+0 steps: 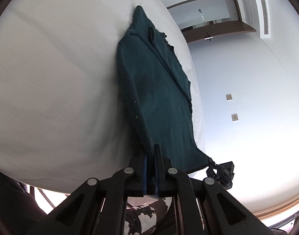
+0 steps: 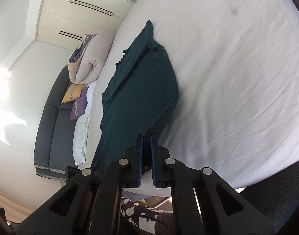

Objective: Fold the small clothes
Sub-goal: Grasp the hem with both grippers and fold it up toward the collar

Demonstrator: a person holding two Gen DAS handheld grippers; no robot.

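— Stretching away from both grippers, the dark green garment (image 1: 159, 90) lies along the white bed sheet (image 1: 51, 78), near its edge. What holds its near hem?

— The left gripper (image 1: 151, 173) is clamped tight on one corner of the hem, its blue pads pinching the knit. The right gripper (image 2: 146, 160) is clenched on the other corner, cloth showing between its pads too. In the left view the right one shows at the far end of the hem.

— Why grip both corners?

— It looks like a way to keep the hem taut, so the near end could be carried over the far end for a clean fold. The far tip rests on the sheet, and a sleeve or flap already seems doubled over on top.

— And the surface?

— The sheet is soft and lightly creased; the garment should slide little on it.

— What of the room?

— Beyond the bed, a rolled duvet (image 2: 90, 58) sits on a dark sofa (image 2: 57, 117) with a yellow cushion (image 2: 72, 93) and a purple cushion (image 2: 80, 105). The other view shows a pale wall with two wall sockets (image 1: 229, 97) and a doorway (image 1: 210, 13). The person's patterned trousers (image 2: 141, 215) show below the grippers.
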